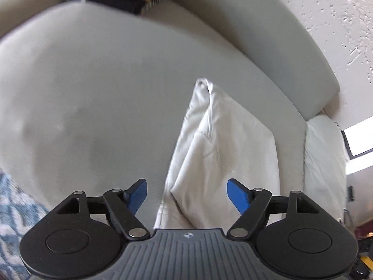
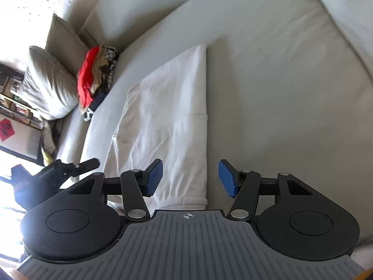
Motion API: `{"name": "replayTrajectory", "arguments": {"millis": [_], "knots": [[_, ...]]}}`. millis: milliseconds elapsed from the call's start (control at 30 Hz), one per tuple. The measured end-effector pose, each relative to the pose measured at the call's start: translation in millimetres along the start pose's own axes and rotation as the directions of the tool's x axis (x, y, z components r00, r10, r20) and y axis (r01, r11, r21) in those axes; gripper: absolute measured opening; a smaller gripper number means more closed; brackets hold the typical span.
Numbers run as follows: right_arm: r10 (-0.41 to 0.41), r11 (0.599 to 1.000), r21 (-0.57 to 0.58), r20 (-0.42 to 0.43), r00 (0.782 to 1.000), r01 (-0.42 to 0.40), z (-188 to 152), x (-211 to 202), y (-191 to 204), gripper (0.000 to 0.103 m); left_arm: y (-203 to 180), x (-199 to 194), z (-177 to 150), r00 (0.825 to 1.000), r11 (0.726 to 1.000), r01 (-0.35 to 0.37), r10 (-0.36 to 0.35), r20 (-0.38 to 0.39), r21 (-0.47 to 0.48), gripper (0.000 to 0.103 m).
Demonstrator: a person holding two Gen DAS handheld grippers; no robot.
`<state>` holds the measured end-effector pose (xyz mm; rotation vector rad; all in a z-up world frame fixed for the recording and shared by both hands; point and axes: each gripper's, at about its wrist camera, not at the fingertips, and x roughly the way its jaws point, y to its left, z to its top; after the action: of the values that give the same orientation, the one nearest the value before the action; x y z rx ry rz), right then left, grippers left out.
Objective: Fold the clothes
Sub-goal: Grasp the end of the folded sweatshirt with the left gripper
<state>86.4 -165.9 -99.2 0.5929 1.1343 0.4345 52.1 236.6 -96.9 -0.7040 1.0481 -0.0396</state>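
White cloth, the folded garment (image 1: pixel 221 144), lies on the grey sofa cushion (image 1: pixel 93 93) at centre right of the left wrist view. Our left gripper (image 1: pixel 187 196) hangs released above its near end, which the gripper body hides. In the right wrist view our right gripper (image 2: pixel 190 177) is released too, over the garment's lower hem (image 2: pixel 184 201). We judge this fold laid; next, regrip for another fold, or turn to the blurred clothes pile (image 2: pixel 96 79) at upper left.

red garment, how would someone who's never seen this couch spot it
Follow the grey couch to its far end, where a cushion leans. Beside it sits a clothes pile; the red garment lies on it, the only bright colour.
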Motion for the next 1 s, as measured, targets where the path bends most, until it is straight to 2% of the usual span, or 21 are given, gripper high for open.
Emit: {"name": "replayTrajectory", "arguments": {"millis": [100, 233, 333, 500, 667, 800, 833, 867, 900, 933, 967, 1000], "knots": [[-0.010, 1.000, 0.008, -0.010, 1.000, 0.010, 5.6, 10.5, -2.0, 0.058, 9.4, 15.7, 10.7, 0.995, 0.996, 0.084, -0.085, -0.053, -0.013, 0.076], [0.020, 0.999, 0.041, -0.005, 1.000, -0.020, 13.7, 20.8, -10.4, 0.056, 6.3, 26.0, 17.5, 0.987, 0.992, 0.114, -0.107, -0.118, 0.053, 0.078], [0.058, 0.990, 0.126, 0.016, 0.998, -0.059, 24.8, 33.0, -24.1, 0.047, -2.4, 32.8, 15.4, 0.978, 0.985, 0.143, -0.126, -0.164, 0.098, 0.080], [0.124, 0.972, 0.198, 0.027, 0.992, -0.127, 47.3, 57.9, -34.3, 0.043, -6.5, 61.4, 31.5, 0.960, 0.976, 0.207, -0.190, -0.206, 0.062, 0.080], [0.163, 0.952, 0.250, 0.077, 0.984, -0.178, 70.4, 84.8, -38.4, 0.043, -10.5, 81.0, 43.4, 0.952, 0.971, 0.234, -0.216, -0.218, 0.056, 0.080], [0.178, 0.956, 0.218, 0.096, 0.979, -0.195, 82.7, 104.1, -27.8, 0.043, -9.4, 88.9, 49.6, 0.950, 0.968, 0.249, -0.242, -0.196, 0.010, 0.078], [0.181, 0.957, 0.210, 0.101, 0.978, -0.199, 85.7, 108.9, -25.1, 0.043, -10.5, 89.1, 49.4, 0.952, 0.969, 0.247, -0.240, -0.191, 0.011, 0.073], [0.185, 0.958, 0.201, 0.106, 0.977, -0.203, 88.7, 113.8, -22.4, 0.040, -12.9, 88.1, 48.3, 0.956, 0.972, 0.234, -0.226, -0.187, 0.025, 0.064], [0.167, 0.966, 0.183, 0.099, 0.981, -0.183, 89.7, 114.2, -18.8, 0.029, -17.1, 87.0, 46.4, 0.964, 0.977, 0.209, -0.198, -0.177, 0.047, 0.058], [0.142, 0.975, 0.159, 0.091, 0.986, -0.155, 90.5, 113.0, -16.3, 0.014, -25.7, 88.4, 45.6, 0.973, 0.982, 0.174, -0.161, -0.167, 0.071, 0.044], [0.118, 0.983, 0.132, 0.092, 0.989, -0.129, 90.1, 112.4, -12.4, 0.009, -33.4, 87.4, 43.6, 0.981, 0.986, 0.132, -0.116, -0.153, 0.104, 0.028], [0.094, 0.989, 0.104, 0.095, 0.991, -0.104, 89.6, 111.8, -8.3, 0.008, -40.8, 84.7, 40.1, 0.988, 0.987, 0.088, -0.069, -0.135, 0.138, 0.021]]}}
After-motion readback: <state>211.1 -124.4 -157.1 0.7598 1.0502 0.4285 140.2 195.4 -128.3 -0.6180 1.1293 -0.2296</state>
